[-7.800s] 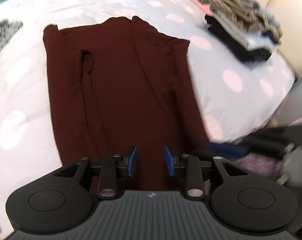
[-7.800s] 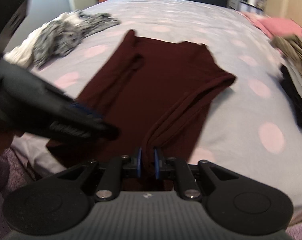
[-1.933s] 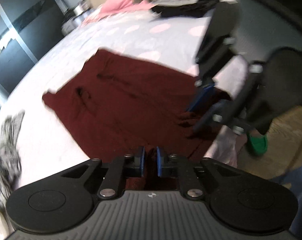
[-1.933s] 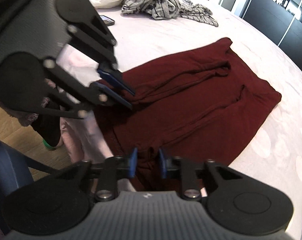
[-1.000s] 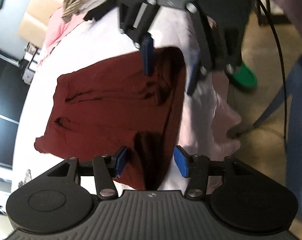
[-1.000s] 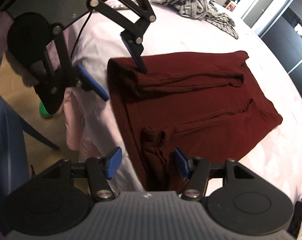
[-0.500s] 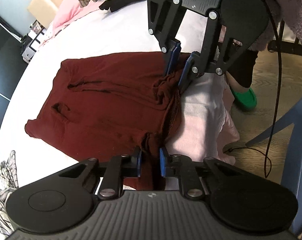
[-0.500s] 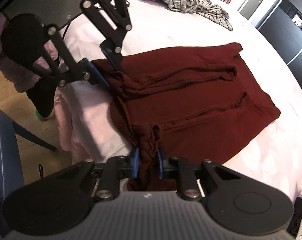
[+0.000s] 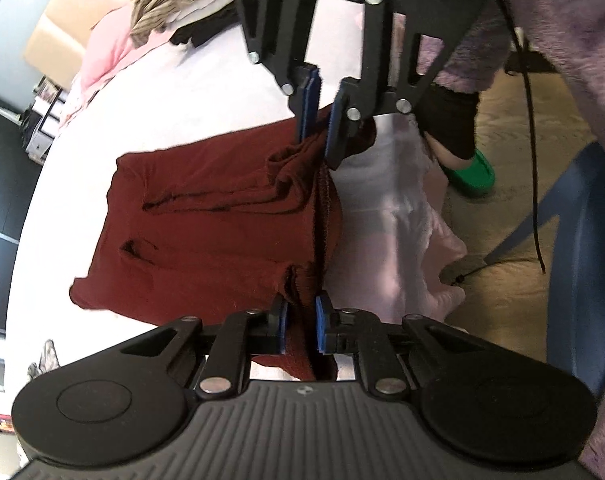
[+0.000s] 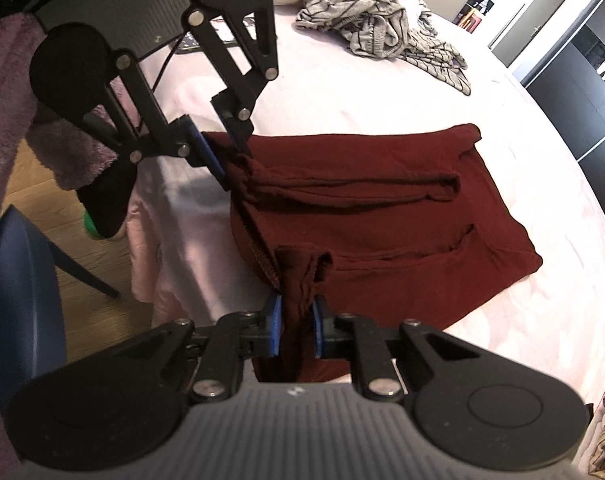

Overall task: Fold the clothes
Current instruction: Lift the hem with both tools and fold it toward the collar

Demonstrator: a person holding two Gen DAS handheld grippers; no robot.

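We have the dark red garment (image 9: 206, 232) spread mid-frame on the pale bed (image 9: 182, 92), its near hem bunched at the bed's edge; our left gripper (image 9: 300, 326) is narrow, closing on one hem corner, our right gripper (image 10: 296, 330) pinches the other, a grey striped garment (image 10: 382, 32) upper right

Dark red garment (image 9: 206, 236) lies flat, near edge lifted and bunched.

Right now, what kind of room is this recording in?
Likely a bedroom: a bed with a pale spotted cover, loose clothes heaped on it, and dark wardrobe doors behind.
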